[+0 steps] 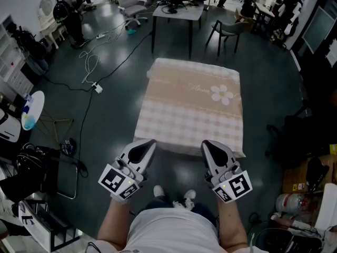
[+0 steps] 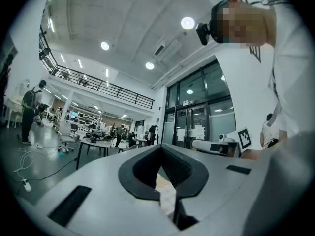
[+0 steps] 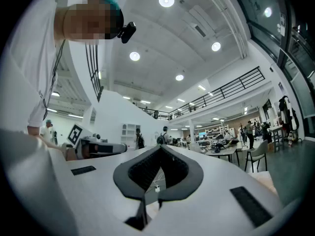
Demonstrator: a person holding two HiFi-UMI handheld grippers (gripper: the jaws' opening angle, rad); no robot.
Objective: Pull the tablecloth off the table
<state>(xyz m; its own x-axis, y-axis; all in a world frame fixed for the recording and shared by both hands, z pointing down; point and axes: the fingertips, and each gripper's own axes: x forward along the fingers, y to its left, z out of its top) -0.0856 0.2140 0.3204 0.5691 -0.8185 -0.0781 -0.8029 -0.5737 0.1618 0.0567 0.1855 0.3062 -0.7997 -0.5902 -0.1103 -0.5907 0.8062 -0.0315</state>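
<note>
A beige tablecloth (image 1: 192,109) with a check pattern and a white flower covers a small table in the middle of the head view, hanging over its edges. My left gripper (image 1: 149,143) hovers just in front of the cloth's near left corner, jaws shut and empty. In front of the near right part of the hem is my right gripper (image 1: 207,144), also shut and holding nothing. Neither touches the cloth. The left gripper view shows the closed jaws (image 2: 163,175) with a sliver of checked cloth beyond them. The right gripper view shows shut jaws (image 3: 156,178) pointing across the room.
A second table (image 1: 178,10) with gear stands behind, with a chair (image 1: 229,31) to its right and an office chair (image 1: 131,7) to its left. Cables (image 1: 95,62) trail over the dark floor at left. Equipment crowds the left and right edges. My shoes (image 1: 174,195) stand below the grippers.
</note>
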